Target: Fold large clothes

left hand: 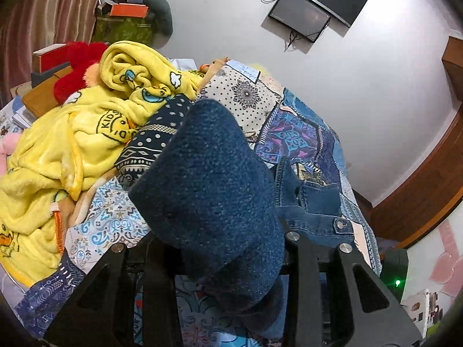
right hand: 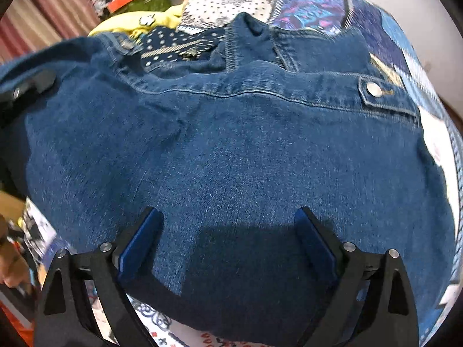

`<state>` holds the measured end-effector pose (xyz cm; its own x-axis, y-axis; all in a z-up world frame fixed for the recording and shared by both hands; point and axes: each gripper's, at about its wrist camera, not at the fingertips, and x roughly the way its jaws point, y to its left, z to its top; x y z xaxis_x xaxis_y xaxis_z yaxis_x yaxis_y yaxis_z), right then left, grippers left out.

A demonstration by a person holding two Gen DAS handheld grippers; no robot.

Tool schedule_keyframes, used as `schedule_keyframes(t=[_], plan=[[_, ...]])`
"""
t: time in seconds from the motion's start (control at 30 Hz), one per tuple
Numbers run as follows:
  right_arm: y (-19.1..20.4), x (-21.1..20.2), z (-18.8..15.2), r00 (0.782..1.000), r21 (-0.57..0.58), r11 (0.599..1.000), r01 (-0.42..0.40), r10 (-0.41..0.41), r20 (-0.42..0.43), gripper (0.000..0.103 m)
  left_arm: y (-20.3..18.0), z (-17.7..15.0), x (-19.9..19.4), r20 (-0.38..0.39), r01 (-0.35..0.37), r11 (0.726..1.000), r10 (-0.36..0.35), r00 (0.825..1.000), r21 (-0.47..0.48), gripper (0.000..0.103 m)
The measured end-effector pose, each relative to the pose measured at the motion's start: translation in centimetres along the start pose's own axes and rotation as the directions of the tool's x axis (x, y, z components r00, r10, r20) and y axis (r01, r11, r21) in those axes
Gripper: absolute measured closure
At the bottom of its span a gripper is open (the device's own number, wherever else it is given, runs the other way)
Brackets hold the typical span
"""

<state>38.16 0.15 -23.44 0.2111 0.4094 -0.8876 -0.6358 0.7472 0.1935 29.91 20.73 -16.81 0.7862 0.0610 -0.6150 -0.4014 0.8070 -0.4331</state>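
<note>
1. Left claw (left hand: pixel 220 248), left wrist view: clamped on a bunched fold of the denim jacket (left hand: pixel 208 173), which rears up thick between the fingers and hides the tips. The rest of the jacket trails off right onto the patchwork bedspread (left hand: pixel 289 136). Yellow fleece blanket (left hand: pixel 72 133) is heaped on the left, clear of the denim.
2. Right claw (right hand: pixel 228 245), right wrist view: jaws spread wide and empty, hovering just over the jacket's broad panel (right hand: pixel 231 150). The jacket lies spread on the bed, its snap tab (right hand: pixel 373 89) toward the far right.
3. Handling, judged: heavy, stiff denim; it creases slowly and won't slip. Best grabbed at stitched seams or hem edges, not mid-panel.
</note>
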Motion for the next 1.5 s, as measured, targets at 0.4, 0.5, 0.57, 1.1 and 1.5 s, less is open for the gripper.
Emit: schedule_keyframes(t=[0.4, 0.5, 0.57, 1.1, 1.5], plan=[[-7.0, -6.7, -3.3, 0.993, 0.210, 0.973, -0.100, 0.084, 0.085, 0.009, -10.7, 1.3, -2.1, 0.087, 0.129, 0.973, -0.148, 0.985, 0.193, 0.070], [-9.8, -9.2, -4.9, 0.992, 0.265, 0.963, -0.046, 0.012, 0.130, 0.009, -15.7, 0.3, -1.1, 0.053, 0.189, 0.940, -0.212, 0.976, 0.283, 0.072], [-11.9, -11.2, -6.4, 0.986, 0.317, 0.948, -0.018, -0.036, 0.164, 0.009, -18.5, -0.7, -0.3, 0.017, 0.213, 0.920, -0.231, 0.973, 0.328, 0.073], [-21.9, -17.9, -15.7, 0.954, 0.644, 0.765, -0.023, -0.177, 0.244, 0.009, -30.8, -18.2, 5.6, -0.400, 0.393, 0.635, -0.143, 0.906, 0.664, 0.074], [-21.3, -19.5, -16.4, 0.948, 0.625, 0.780, -0.021, -0.183, 0.259, 0.009, -28.2, -19.2, 3.6, -0.476, 0.437, 0.542, -0.077, 0.876, 0.717, 0.034]])
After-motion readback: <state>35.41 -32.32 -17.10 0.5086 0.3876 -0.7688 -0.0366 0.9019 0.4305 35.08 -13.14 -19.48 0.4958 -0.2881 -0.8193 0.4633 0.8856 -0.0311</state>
